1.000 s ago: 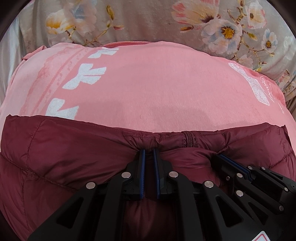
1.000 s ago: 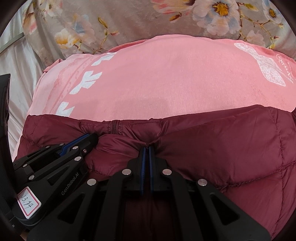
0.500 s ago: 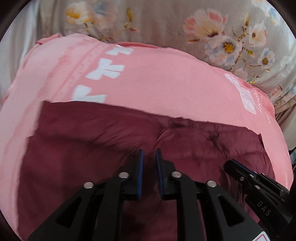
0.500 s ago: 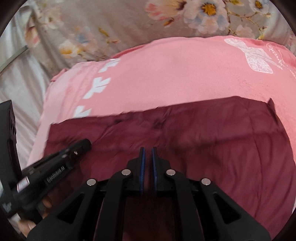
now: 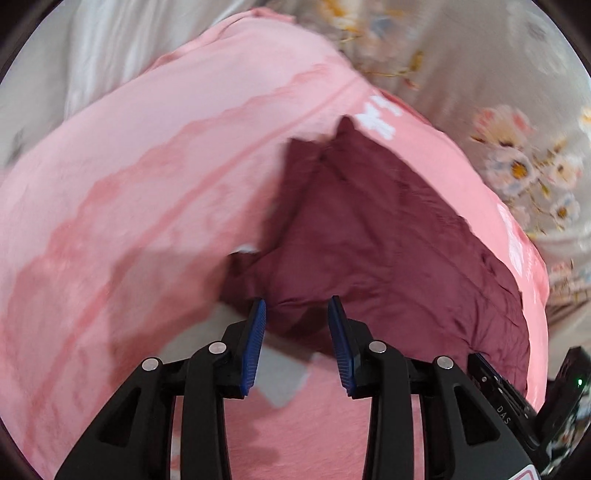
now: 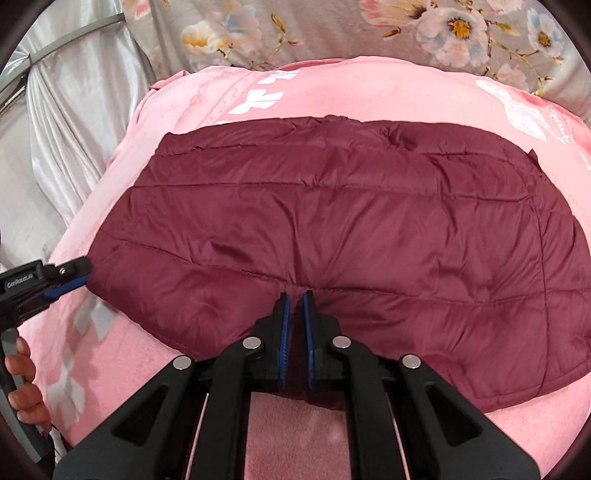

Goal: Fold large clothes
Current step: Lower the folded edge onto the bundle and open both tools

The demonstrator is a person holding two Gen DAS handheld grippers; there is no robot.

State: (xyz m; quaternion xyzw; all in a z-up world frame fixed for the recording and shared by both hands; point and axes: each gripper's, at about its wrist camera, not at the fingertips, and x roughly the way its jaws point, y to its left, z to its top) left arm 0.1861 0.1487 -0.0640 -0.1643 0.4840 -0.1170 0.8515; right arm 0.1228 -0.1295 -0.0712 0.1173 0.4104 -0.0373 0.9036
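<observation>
Lying folded on the pink blanket (image 6: 332, 85), your maroon jacket (image 6: 332, 206) runs long side across the right wrist view. Your left hand-held gripper (image 5: 297, 339) has been opening, nothing between; the right hand-held gripper (image 6: 295, 325) stands nearly closed over the near hem.

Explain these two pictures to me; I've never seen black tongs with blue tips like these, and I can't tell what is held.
No machine here: a person holds a two-finger gripper in each hand, with a wide-angle camera on each looking along its fingers.

The blurred picture is from the left gripper. Its blue-padded jaws stand apart, have just been opening, and hold nothing.

The sharp picture is from the right gripper. Its jaws are nearly together at the near edge of a maroon quilted jacket; whether they still pinch fabric I cannot tell. At its left edge the left gripper shows again, with the person's hand.

The jacket lies folded on a pink blanket, over floral bedding.
</observation>
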